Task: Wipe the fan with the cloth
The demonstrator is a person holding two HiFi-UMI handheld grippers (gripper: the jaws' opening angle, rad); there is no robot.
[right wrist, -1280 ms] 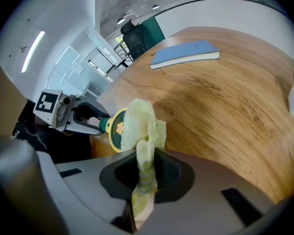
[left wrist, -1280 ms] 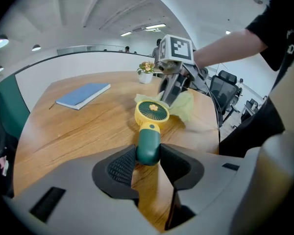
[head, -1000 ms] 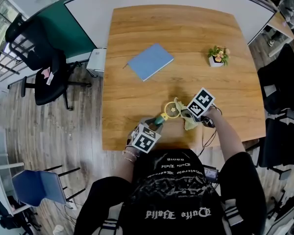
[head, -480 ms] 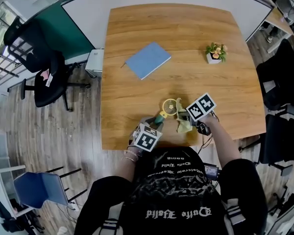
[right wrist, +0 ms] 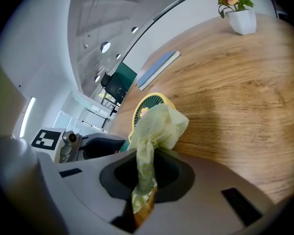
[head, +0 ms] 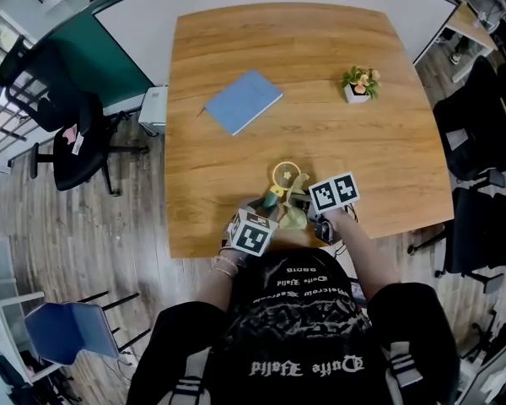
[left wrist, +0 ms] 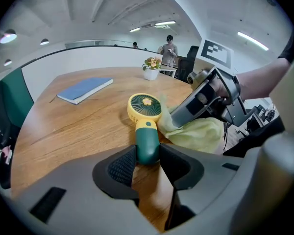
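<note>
Right gripper (right wrist: 146, 177) rolled, fingers pinching cloth (right wrist: 159, 126) beside fan (left wrist: 144, 109) | left gripper (left wrist: 148, 160) fingers clamp fan handle

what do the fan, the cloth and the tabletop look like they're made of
fan: likely plastic, smooth with a soft sheen, moulded yellow grille, green handle.
cloth: soft thin fabric, matte, bunching in limp folds.
table: wood or wood-look laminate, visible grain, satin finish.
</note>
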